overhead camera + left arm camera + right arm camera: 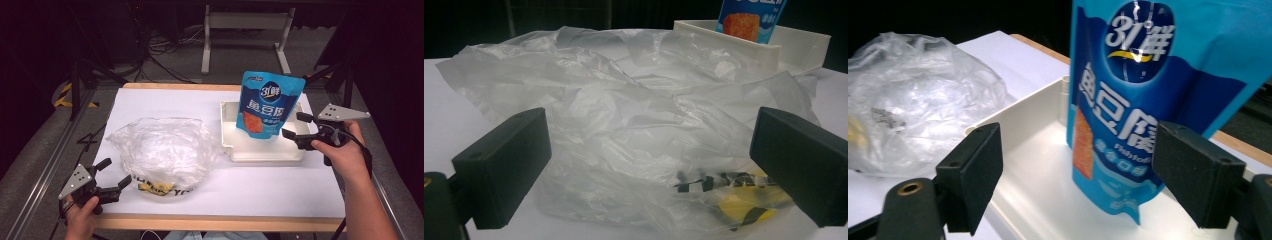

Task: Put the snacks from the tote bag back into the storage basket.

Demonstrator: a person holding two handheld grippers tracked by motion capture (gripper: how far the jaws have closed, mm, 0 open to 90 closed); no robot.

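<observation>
1. High view: the pouch (269, 102) stands upright in the tray (265, 150) on the bench (280, 182). Your right hand-held gripper (295, 125) is beside it, jaws apart, empty; back off straight.
2. Left gripper view: your left hand-held gripper (649, 165) is spread wide before the bag (624, 125); grip only film.
3. Right gripper view: the pouch (1148, 100) is free of the jaws, so don't brush it.

The high view is looking forward and down from above the person's side, taking in the whole table (250, 185). The left gripper view is sitting low and close, facing across the crumpled plastic bag (624, 135) towards the white tray (794, 45). The right gripper view is facing the blue pouch (1148, 100) from near, sharing bag, tray and pouch with the others.
</observation>
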